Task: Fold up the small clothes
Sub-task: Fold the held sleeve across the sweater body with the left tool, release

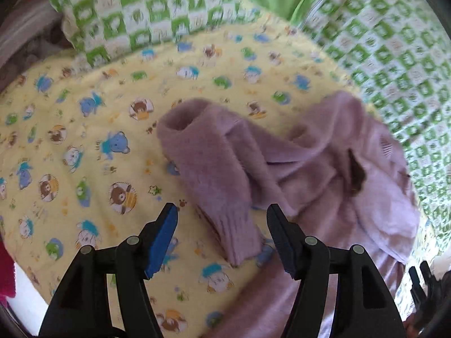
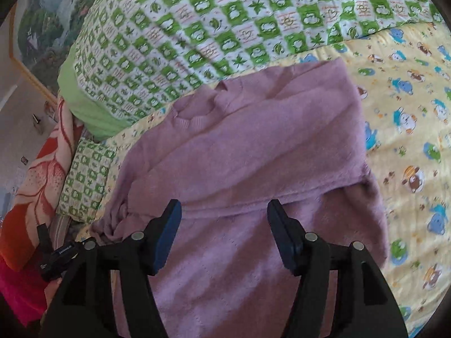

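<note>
You have 1 sweater (image 2: 253,146), seemingly folded, on 1 sheet (image 1: 84,140); your left gripper (image 1: 222,211) and right gripper (image 2: 224,208) gape, pinching nothing.

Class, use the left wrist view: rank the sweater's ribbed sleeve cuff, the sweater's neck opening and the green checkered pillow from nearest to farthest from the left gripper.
1. Ribbed sleeve cuff: between the open fingers of the left gripper, untouched.
2. Neck opening: further up the yellow bear-print sheet, centre.
3. Green checkered pillow: at the top, beyond the sheet.
</note>
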`<action>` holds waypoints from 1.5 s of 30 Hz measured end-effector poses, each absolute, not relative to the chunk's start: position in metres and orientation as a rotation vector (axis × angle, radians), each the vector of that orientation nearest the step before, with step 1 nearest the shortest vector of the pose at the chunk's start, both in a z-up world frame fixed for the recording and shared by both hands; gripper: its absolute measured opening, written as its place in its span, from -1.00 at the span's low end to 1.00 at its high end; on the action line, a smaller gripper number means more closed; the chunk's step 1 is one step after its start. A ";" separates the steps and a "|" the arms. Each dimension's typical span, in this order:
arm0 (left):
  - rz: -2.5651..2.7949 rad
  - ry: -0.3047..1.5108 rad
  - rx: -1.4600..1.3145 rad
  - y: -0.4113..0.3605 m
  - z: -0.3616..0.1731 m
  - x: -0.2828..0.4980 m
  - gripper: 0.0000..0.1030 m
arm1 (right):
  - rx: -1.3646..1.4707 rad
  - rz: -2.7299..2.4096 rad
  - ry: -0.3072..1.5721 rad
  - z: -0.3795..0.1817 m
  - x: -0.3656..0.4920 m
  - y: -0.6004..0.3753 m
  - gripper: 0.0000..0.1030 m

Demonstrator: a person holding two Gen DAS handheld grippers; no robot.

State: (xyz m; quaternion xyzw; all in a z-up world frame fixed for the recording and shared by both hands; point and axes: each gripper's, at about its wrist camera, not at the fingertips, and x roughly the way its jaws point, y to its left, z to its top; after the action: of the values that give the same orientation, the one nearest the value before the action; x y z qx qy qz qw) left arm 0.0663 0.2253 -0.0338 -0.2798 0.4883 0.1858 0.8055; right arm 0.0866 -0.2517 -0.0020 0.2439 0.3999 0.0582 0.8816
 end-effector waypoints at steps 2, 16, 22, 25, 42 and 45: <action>0.377 1.094 -0.586 0.227 -0.047 0.080 0.04 | 0.511 0.137 0.854 -0.006 0.085 -0.241 0.25; 0.092 0.856 -0.325 0.137 0.072 0.103 -0.84 | 0.539 0.091 0.836 -0.003 0.077 -0.247 0.25; -0.276 0.810 -0.192 -0.011 0.114 0.175 -0.83 | 0.556 0.081 0.829 -0.005 0.074 -0.256 0.25; -0.394 0.857 -0.131 -0.073 0.097 0.209 -0.71 | 0.561 0.066 0.818 -0.003 0.070 -0.264 0.25; -0.190 0.978 -0.185 0.013 0.025 0.179 -0.04 | 0.548 0.035 0.829 -0.010 0.075 -0.289 0.25; -0.066 1.041 -0.192 0.062 -0.002 0.171 -0.02 | 0.485 0.093 0.854 -0.013 0.090 -0.265 0.25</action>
State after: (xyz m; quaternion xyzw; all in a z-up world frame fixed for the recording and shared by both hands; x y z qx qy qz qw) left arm 0.1711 0.0624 -0.0016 -0.0917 0.4964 -0.0314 0.8626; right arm 0.0901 -0.2650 -0.0130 0.2327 0.4097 0.0445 0.8809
